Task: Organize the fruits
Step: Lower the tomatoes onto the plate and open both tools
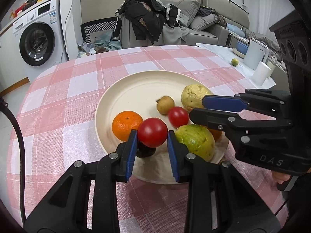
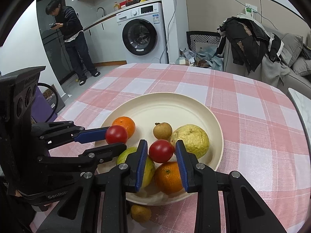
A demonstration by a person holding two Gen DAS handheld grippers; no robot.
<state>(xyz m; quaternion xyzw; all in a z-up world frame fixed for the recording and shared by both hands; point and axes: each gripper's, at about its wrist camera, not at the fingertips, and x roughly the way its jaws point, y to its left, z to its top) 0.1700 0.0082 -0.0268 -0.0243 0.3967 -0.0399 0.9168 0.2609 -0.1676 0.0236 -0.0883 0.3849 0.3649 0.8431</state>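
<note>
A cream plate [image 1: 136, 89] [image 2: 175, 104] sits on the pink checked tablecloth. My left gripper [image 1: 150, 134] [image 2: 114, 138] is shut on a red tomato [image 1: 152, 132] [image 2: 116, 134] and holds it above the plate's near rim. My right gripper [image 2: 161, 151] [image 1: 195, 106] has a second red tomato [image 2: 161, 151] [image 1: 178, 116] between its jaws; contact is unclear. On the plate lie an orange [image 1: 126, 125] [image 2: 125, 125], a second orange [image 2: 168, 176], a green guava [image 1: 196, 141] [image 2: 126, 155], a yellow guava [image 1: 194, 95] [image 2: 191, 139] and a small brown fruit [image 1: 165, 104] [image 2: 162, 131].
Another small brown fruit [image 2: 140, 213] lies on the cloth just outside the plate's near rim. A white side table [image 1: 223, 52] carries a green fruit [image 1: 234, 62], a kettle [image 1: 254, 53] and cups. A person [image 2: 72, 38] stands by the washing machine [image 2: 142, 33].
</note>
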